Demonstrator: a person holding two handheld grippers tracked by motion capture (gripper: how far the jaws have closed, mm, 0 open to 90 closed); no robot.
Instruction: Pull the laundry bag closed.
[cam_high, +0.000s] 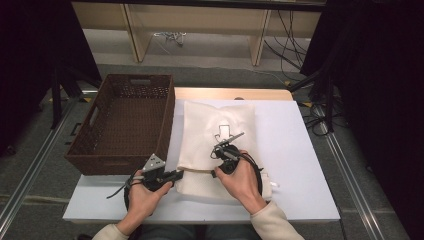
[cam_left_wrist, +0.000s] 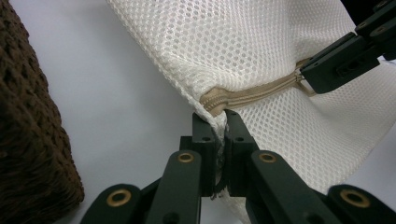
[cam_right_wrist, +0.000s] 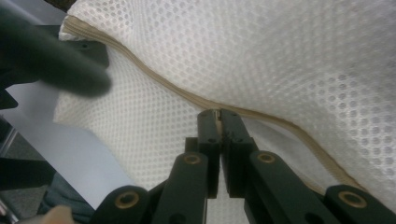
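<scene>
A white mesh bag (cam_high: 215, 117) with a beige zipper (cam_left_wrist: 252, 95) lies on the white table (cam_high: 290, 150). My left gripper (cam_high: 179, 173) is shut on the bag's near-left corner (cam_left_wrist: 210, 109), right where the zipper ends. My right gripper (cam_high: 216, 153) sits a short way along the same zipper line, shut on the zipper pull (cam_left_wrist: 304, 86). In the right gripper view its tips (cam_right_wrist: 219, 114) pinch the beige zipper (cam_right_wrist: 154, 79), and the left gripper (cam_right_wrist: 56, 60) is a dark blur at upper left. Mesh cloth bulges above both grippers.
An empty brown wicker basket (cam_high: 169, 117) stands at the table's left, close beside the bag and my left gripper. Its side also appears in the left gripper view (cam_left_wrist: 32, 140). Bare tabletop lies right of the bag. Wooden shelf legs (cam_high: 135, 35) and cables are beyond the table.
</scene>
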